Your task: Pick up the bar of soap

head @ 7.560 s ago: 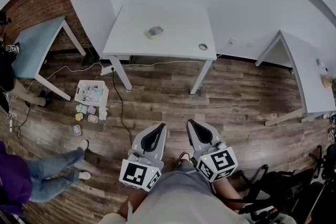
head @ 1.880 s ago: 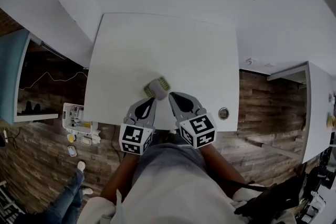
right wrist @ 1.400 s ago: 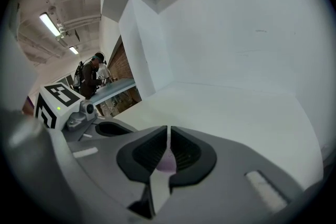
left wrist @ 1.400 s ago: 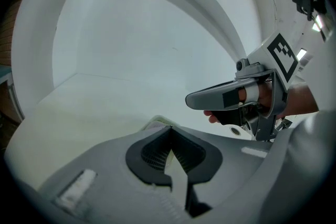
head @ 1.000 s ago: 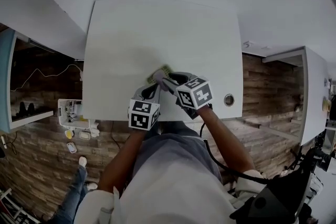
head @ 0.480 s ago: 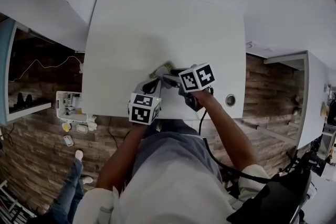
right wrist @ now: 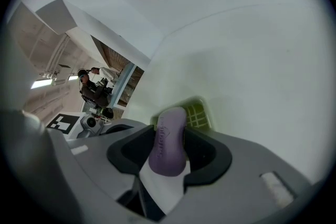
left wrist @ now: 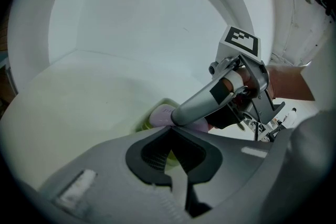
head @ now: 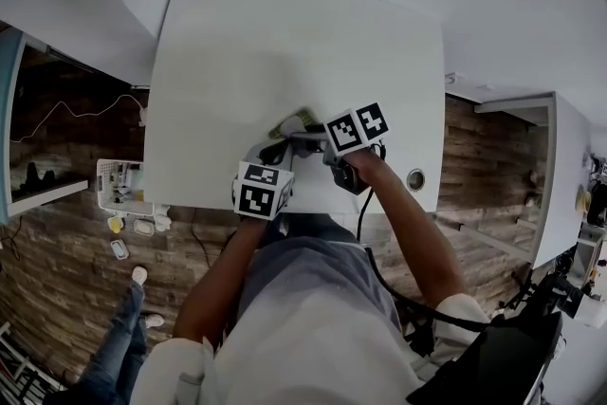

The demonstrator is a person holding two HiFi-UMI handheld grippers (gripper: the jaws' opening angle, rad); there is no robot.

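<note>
A purple bar of soap (right wrist: 169,139) lies in a green soap dish (right wrist: 198,113) on the white table (head: 285,33), near its front edge. My right gripper (right wrist: 169,153) is rolled onto its side. Its jaws have just been opening and stand open on either side of the soap, which sits between them. In the head view only the dish (head: 296,119) shows past the right gripper (head: 300,139). My left gripper (left wrist: 169,153) is shut and empty, just short of the soap (left wrist: 161,114), beside the right gripper's fingers (left wrist: 197,105).
A round cable hole (head: 415,178) sits in the table's front right corner. On the wooden floor to the left are a white basket (head: 118,185) and a person's legs (head: 112,351). Another white table (head: 567,156) stands at the right.
I have come up to the table. Over the last second the right gripper rolled sideways and sank onto the soap dish, so the soap now sits between its jaws. The left gripper barely moved.
</note>
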